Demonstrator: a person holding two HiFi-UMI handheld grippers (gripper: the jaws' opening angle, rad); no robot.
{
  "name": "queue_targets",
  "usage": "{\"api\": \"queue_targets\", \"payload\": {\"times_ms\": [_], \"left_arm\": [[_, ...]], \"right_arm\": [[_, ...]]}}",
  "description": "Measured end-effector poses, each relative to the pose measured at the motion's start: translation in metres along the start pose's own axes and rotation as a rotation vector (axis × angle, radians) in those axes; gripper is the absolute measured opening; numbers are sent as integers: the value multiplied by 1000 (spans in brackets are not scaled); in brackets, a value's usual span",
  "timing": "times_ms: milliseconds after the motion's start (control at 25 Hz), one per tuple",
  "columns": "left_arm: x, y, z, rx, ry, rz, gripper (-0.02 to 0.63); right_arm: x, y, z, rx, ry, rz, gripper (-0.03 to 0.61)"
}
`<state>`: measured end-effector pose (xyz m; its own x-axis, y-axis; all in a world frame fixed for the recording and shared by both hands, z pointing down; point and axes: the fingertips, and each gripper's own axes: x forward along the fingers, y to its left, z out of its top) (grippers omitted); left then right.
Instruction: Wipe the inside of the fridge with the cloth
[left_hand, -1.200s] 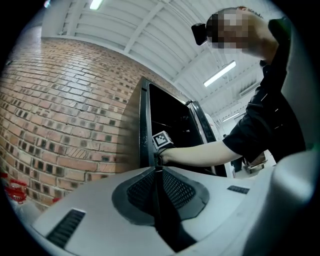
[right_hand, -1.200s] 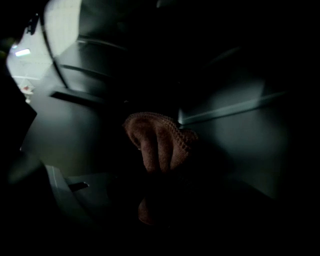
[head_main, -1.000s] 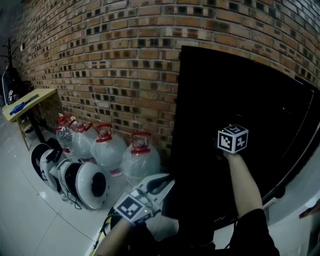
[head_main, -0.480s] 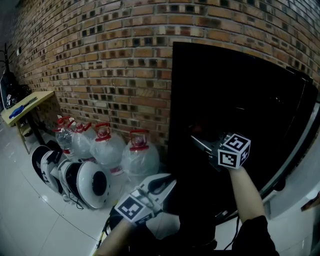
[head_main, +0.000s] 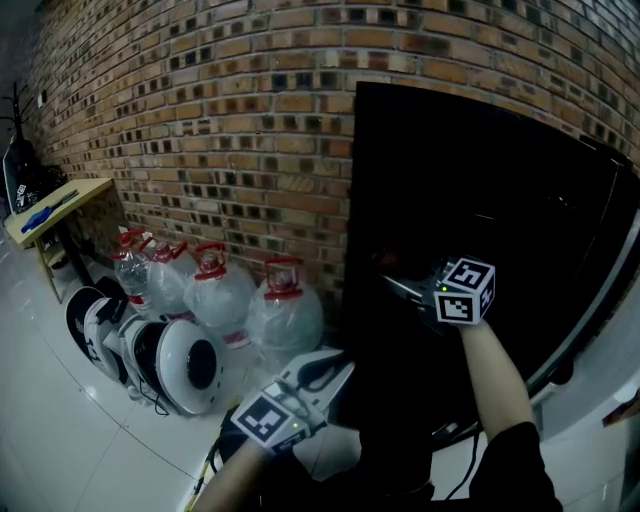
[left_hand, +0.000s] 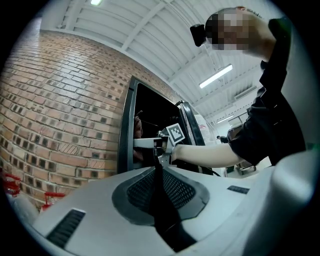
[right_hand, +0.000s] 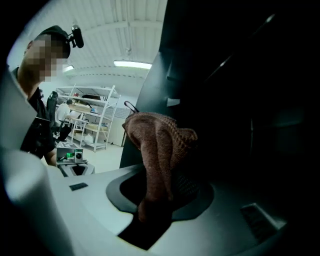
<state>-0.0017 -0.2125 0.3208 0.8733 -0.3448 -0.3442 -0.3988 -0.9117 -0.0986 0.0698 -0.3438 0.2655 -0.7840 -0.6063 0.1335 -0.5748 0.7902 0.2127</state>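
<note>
A brick wall (head_main: 250, 120) is running across the back of the room, and a tall black fridge (head_main: 480, 200) is standing against it at the right, its front opening showing almost wholly dark. On the pale tiled floor (head_main: 60, 440) just left of the fridge, a row of clear water bottles (head_main: 215, 295) with red caps is sitting at the foot of the wall, with several rounded white housings (head_main: 180, 365) lying in front of them. A small yellow-topped table (head_main: 55, 205) is standing further left, near the wall. The person's bare right forearm (head_main: 495, 370) is reaching forward, carrying the right gripper (head_main: 410, 290) into the fridge's dark opening. Its jaws are clamping a brown knitted cloth (right_hand: 160, 145), which is bunching up above them and drooping over their tips. Whether the cloth is touching any inside surface I cannot tell, the interior being too dark. The left gripper (head_main: 325, 370) is hanging low outside the fridge, beside its left edge, angled slightly upward, with its jaws pressed fully together and nothing between them.
</note>
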Motion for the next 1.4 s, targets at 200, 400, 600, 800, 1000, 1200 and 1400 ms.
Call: {"api": "queue_targets", "payload": {"times_ms": [200, 400, 600, 800, 1000, 1200, 1400], "left_arm": [[1, 7, 2, 4, -13, 13, 46], [-1, 11, 0, 17, -9, 18, 46], [0, 15, 1, 6, -16, 26, 46], [-3, 22, 3, 5, -17, 35, 46], [-2, 27, 1, -5, -15, 35, 46], [0, 34, 0, -4, -11, 34, 46], [0, 40, 4, 11, -3, 38, 46]], "right_arm": [[7, -23, -7, -59, 57, -43, 124], [15, -48, -20, -52, 80, -114, 124], [18, -80, -23, -43, 107, -187, 123], [22, -102, -21, -21, 110, -240, 123], [23, -121, -22, 11, 95, -272, 123], [27, -134, -16, 18, 84, -301, 123], [31, -157, -23, 37, 98, -350, 123]]}}
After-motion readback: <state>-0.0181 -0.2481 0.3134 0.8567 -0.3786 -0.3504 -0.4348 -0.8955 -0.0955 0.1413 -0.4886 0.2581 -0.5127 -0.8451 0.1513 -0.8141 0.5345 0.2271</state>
